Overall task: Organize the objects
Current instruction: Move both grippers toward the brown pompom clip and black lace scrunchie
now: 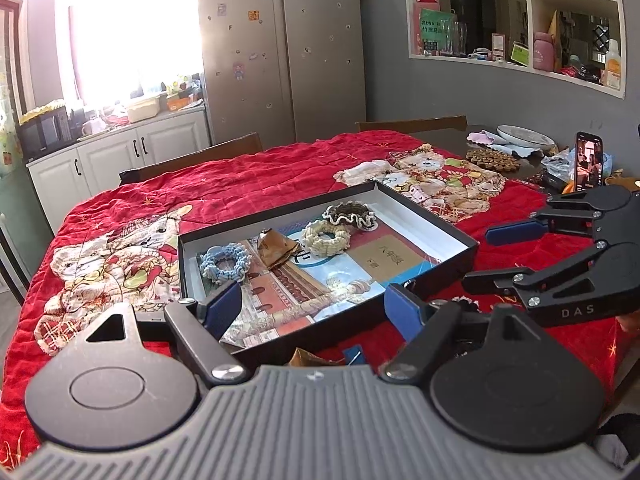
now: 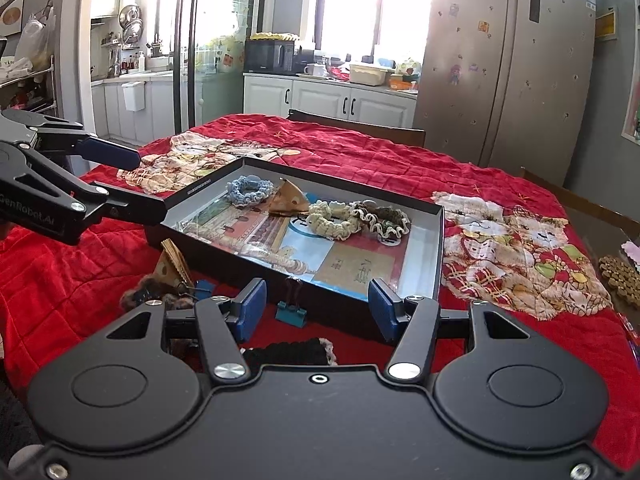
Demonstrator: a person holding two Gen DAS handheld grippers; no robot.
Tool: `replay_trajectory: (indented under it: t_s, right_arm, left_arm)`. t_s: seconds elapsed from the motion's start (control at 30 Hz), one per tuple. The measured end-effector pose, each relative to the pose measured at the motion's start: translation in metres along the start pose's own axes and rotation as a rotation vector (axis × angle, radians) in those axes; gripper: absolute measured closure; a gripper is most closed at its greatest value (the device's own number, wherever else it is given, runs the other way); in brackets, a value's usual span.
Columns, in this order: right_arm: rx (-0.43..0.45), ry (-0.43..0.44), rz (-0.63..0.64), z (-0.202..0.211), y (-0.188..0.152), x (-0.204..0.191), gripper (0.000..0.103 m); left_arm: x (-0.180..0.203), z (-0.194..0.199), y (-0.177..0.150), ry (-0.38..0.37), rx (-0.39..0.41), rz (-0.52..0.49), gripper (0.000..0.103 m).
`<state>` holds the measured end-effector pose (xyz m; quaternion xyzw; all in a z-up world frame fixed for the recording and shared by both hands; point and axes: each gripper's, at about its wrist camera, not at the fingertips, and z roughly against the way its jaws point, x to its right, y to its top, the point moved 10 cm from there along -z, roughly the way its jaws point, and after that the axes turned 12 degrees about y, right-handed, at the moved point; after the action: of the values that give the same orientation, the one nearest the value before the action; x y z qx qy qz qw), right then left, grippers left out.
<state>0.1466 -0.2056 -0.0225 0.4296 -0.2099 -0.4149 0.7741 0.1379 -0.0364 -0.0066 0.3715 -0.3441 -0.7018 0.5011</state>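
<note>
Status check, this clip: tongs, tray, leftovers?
Both tongs, left and right, open, empty. Black tray holds three scrunchies. Teal binder clip still outside, on the red quilt.

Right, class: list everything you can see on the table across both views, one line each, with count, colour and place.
Box: one, black, centre of the quilt.
Scrunchies: three in the box, blue, cream, dark with a cream edge.
Hair clip: one, tan, in the box.
Binder clip: one, teal, in front of the box.
Quilt: one, red, covering the table.
Phone: one, upright, far right.
Left gripper: open.
Right gripper: open.
</note>
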Motion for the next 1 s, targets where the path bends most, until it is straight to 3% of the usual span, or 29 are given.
replay_trajectory:
  t_s: [0.6,1.0]
  right_arm:
    - [0.000,0.058,-0.008,0.008,-0.025,-0.014,0.050]
    - [-0.044,0.112,0.064,-0.004,-0.049,-0.041,0.061]
  left_arm:
    - [-0.007,-0.005,-0.038,0.003,-0.088,0.028,0.016]
    - [0.010,0.000,-0.072,-0.060,-0.156,0.049,0.016]
